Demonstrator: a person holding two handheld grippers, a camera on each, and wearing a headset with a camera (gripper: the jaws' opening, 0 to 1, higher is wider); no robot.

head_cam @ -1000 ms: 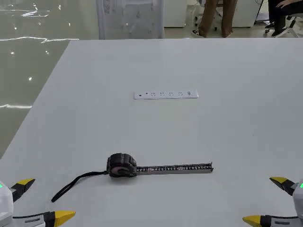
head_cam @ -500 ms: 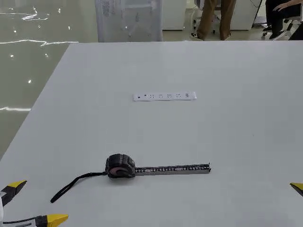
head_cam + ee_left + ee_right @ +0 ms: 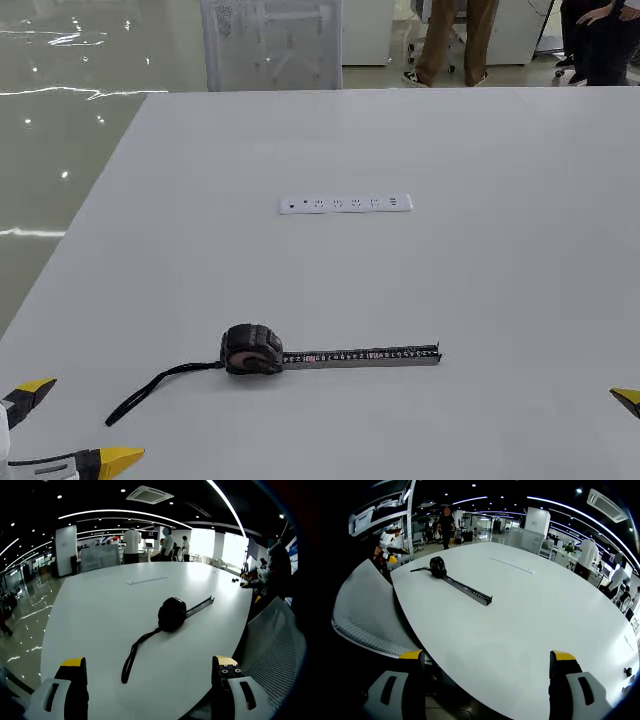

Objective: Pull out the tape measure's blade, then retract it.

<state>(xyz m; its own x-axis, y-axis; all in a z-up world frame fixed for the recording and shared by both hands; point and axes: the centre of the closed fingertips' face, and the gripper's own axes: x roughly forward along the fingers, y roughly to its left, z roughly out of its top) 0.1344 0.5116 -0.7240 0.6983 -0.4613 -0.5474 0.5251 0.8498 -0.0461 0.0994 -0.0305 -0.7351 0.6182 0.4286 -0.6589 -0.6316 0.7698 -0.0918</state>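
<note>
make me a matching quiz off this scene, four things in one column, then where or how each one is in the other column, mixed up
Things
1. blade
2. strap
3. power strip
4. left gripper

Place or state
A. white, lying farther up the table than the case
B. open, yellow tips, holding nothing
C. pulled out, lying flat on the table
D. black, trailing from the case on the side away from the blade

Pairs: 1-C, 2-D, 3-A, 4-B
</note>
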